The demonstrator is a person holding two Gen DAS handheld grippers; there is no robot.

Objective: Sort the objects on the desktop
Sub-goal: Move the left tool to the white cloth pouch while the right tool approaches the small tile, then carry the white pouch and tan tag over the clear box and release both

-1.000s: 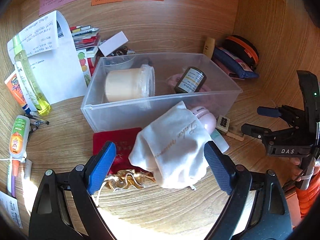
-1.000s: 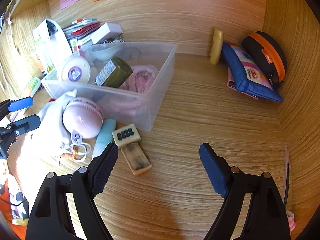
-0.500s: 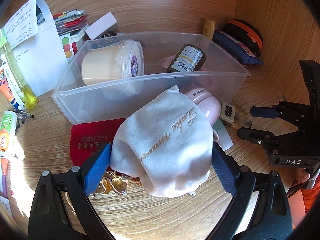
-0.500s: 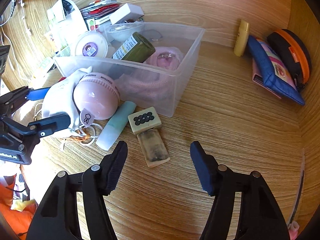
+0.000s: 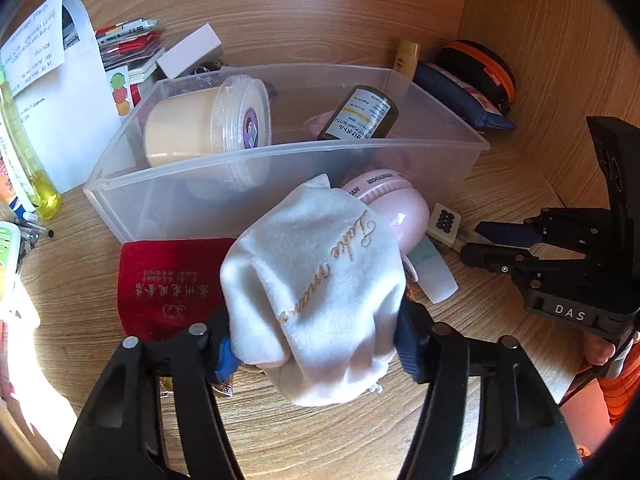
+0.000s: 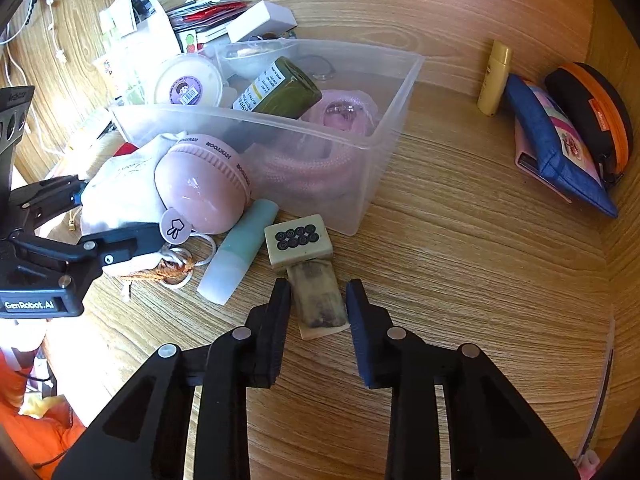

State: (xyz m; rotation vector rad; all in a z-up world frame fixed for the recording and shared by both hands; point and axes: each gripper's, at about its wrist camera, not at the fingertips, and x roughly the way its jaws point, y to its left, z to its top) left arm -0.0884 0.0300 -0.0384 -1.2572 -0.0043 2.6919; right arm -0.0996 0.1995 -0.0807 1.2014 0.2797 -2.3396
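Between our left gripper's (image 5: 316, 344) pads sits the white pouch (image 5: 320, 280); the jaws have just been closing and now pinch its soft bulk from both sides. Our right gripper (image 6: 318, 304) has just been closing too, and its jaws now clasp the brownish block (image 6: 320, 300) lying flat on the desk (image 6: 460, 260), with the mahjong tile (image 6: 298, 240) resting on the block's far end.

To do this well, we judge the pouch needs a straight lift before any swing toward the clear bin (image 5: 280, 168), since the pink round gadget (image 5: 392, 208) leans against its far side and the red pouch (image 5: 168, 280) lies partly beneath it on the left. The block deserves a level rise, or the tile may slide off. A pale green tube (image 6: 240, 252) lies just left of the block, touching nothing we hold.

Outward, the bin's near wall stands right behind the pouch, so we must clear its rim. The bin already holds a cream jar (image 5: 208, 128) and a dark green bottle (image 5: 360, 116); open room shows at its right end. Bare wood stretches right of the bin toward the blue case (image 6: 560, 152)
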